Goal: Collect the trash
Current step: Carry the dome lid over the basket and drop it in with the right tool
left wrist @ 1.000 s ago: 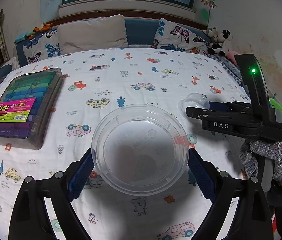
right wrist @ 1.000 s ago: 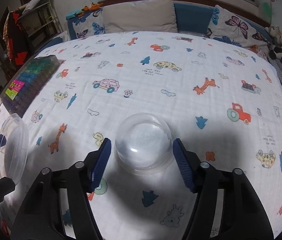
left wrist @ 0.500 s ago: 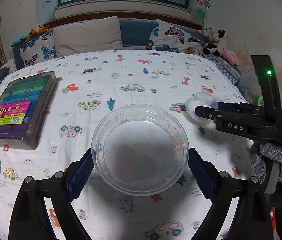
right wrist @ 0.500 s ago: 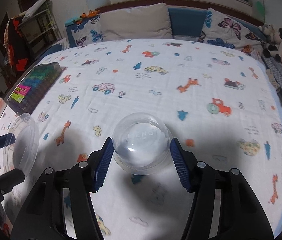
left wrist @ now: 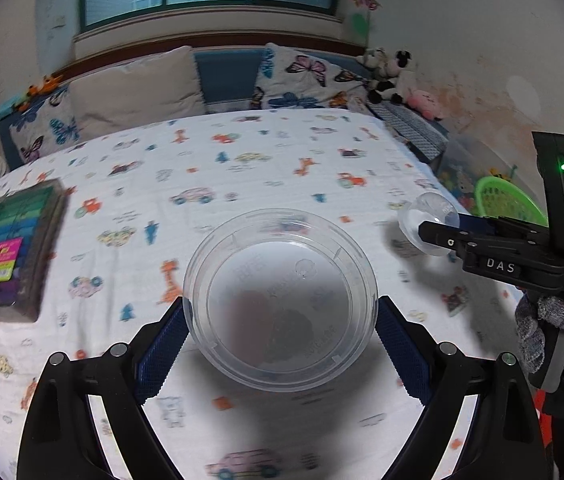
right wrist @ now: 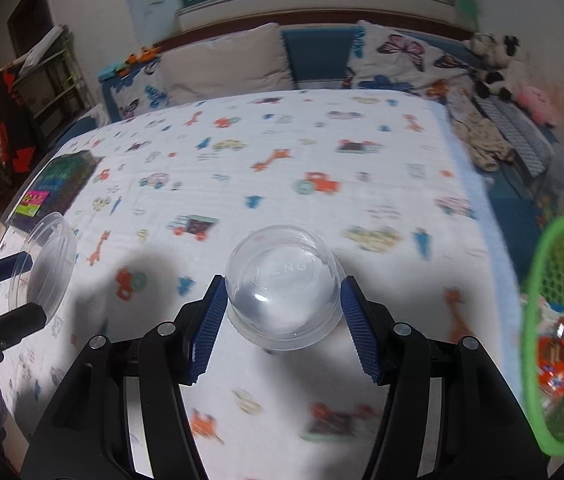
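A: What is the left claw carrying?

B: It is gripping a wide, shallow, clear plastic round container, its blue pads pressing on opposite sides of the rim, jaws spread wide. The container is hanging above the bed's white sheet printed with cartoon cars and animals.

A: And the right claw?

B: It is clamping a smaller clear plastic dome-shaped cup, jaws partly closed against its sides. Faint lettering is showing on the cup. In the left wrist view the same claw is sitting at the right, a hand in a grey knitted glove gripping its handle.

A: Where is the trash going to sit?

B: A bright green mesh plastic basket is standing off the bed's right edge, near the right claw, with an orange wrapper lying inside.

A: Anything else on the bed?

B: A clear box of coloured markers is lying at the left edge, well apart from both claws.
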A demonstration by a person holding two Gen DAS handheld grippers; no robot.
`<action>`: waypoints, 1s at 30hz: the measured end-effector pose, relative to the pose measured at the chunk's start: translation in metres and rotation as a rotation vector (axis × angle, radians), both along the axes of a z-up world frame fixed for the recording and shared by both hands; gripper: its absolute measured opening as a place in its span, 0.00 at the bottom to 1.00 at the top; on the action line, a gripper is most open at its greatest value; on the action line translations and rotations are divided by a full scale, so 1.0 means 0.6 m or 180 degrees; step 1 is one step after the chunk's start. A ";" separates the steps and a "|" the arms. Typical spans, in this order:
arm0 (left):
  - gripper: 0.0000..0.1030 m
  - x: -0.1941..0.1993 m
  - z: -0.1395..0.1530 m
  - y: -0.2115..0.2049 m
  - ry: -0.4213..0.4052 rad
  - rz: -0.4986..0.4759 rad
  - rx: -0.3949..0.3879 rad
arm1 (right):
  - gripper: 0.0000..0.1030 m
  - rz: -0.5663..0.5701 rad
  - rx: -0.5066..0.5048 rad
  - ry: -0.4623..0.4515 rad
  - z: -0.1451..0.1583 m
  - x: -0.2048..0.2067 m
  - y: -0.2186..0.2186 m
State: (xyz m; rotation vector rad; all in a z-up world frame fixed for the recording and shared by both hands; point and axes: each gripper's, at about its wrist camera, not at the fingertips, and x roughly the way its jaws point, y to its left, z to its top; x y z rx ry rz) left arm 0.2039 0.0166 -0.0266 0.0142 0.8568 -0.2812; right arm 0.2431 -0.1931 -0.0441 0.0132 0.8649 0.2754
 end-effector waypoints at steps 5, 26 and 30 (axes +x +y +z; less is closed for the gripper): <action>0.86 -0.003 0.011 -0.063 -0.0025 -0.0197 0.0017 | 0.57 -0.0226 -0.0009 -0.0052 0.012 -0.032 -0.079; 0.86 0.009 0.031 -0.316 -0.0027 -0.0864 0.0053 | 0.56 -0.1229 -0.0094 -0.0027 0.009 -0.103 -0.390; 0.86 0.012 0.030 -0.340 -0.0014 -0.0929 0.0073 | 0.56 -0.1261 -0.0005 -0.0025 0.003 -0.116 -0.409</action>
